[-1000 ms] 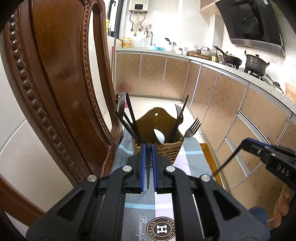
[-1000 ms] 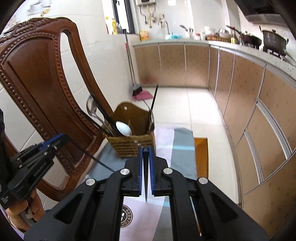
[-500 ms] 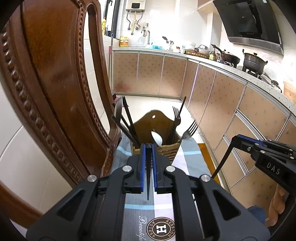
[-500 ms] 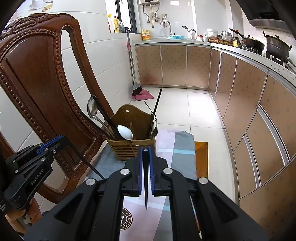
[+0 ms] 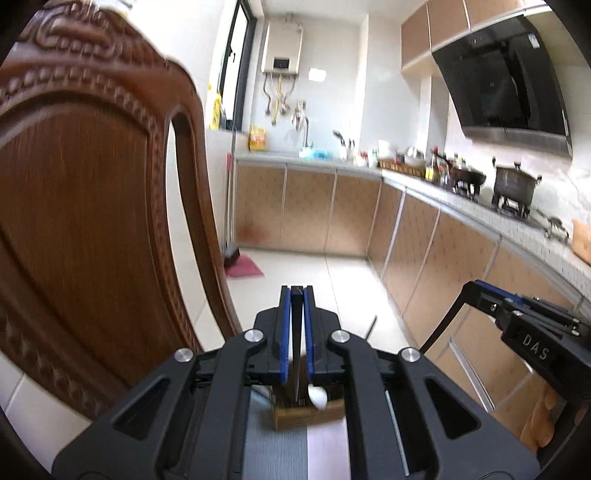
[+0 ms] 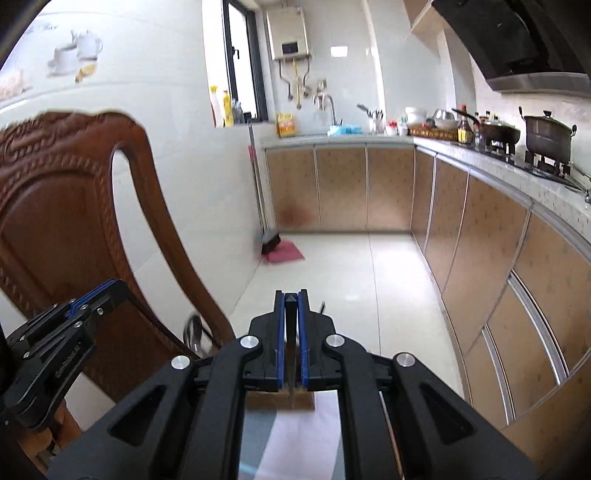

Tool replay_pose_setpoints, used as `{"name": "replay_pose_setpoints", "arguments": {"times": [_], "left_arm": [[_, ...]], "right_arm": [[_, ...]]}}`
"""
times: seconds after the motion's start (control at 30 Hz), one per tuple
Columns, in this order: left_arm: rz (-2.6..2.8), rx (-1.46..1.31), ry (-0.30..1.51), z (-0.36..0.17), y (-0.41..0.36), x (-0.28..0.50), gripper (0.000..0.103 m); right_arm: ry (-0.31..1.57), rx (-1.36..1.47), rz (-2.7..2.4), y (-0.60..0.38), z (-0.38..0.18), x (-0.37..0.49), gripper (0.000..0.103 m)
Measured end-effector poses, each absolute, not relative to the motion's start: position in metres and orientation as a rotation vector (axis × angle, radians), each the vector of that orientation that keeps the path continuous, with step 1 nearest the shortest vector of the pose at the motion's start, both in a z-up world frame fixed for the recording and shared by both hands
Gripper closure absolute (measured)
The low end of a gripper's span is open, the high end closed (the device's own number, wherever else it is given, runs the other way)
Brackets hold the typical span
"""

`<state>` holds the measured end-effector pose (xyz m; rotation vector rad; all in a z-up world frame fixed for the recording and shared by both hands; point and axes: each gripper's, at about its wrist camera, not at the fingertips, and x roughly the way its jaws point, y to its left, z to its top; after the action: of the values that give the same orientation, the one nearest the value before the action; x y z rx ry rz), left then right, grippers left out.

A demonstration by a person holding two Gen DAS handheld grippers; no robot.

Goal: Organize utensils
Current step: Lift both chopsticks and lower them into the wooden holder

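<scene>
Utensil holder (image 5: pixel 308 415) sits beyond left claw (image 5: pixel 296 291); right claw (image 5: pixel 480 291) reads "DAS".

wooden utensil holder (image 5: pixel 310 415) (mostly hidden) on the cloth, white spoon (image 5: pixel 318 397) poking out

A carved wooden chair back (image 5: pixel 92 221) fills the left side of both views, standing against a white tiled wall (image 6: pixel 166 110). Beyond it a pale tiled floor (image 6: pixel 351 266) runs to brown cabinets (image 6: pixel 340 188) under a speckled counter (image 5: pixel 480 212). A broom (image 6: pixel 269 242) leans against the wall beside a pink cloth (image 6: pixel 286 254) on the floor. A water heater (image 6: pixel 290 33) hangs on the far wall above a tap (image 6: pixel 327 101). On the stove at right sit a dark lidded pot (image 6: pixel 548 134) and a wok (image 6: pixel 496 131), with a black range hood (image 5: pixel 506 77) above them. Bottles and bowls (image 6: pixel 436 122) crowd the counter's corner.
</scene>
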<state>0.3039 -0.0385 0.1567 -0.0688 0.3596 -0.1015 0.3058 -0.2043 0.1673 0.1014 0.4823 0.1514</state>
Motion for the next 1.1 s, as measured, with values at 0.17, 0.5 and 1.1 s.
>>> {"name": "replay_pose_setpoints", "arguments": {"times": [0.17,0.5,1.1], "left_arm": [[-0.070,-0.049,0.310,0.158,-0.042,0.321,0.096],[-0.101,-0.050,0.396,0.098,-0.051,0.364,0.096],[-0.095,-0.009,0.523,0.032,-0.057,0.378,0.076]], "right_arm": [[0.380,0.110,0.155,-0.202,0.175,0.323,0.095],[0.442,0.128,0.166,-0.195,0.114,0.366,0.095],[0.575,0.019,0.159,-0.171,0.045,0.372,0.094]]}}
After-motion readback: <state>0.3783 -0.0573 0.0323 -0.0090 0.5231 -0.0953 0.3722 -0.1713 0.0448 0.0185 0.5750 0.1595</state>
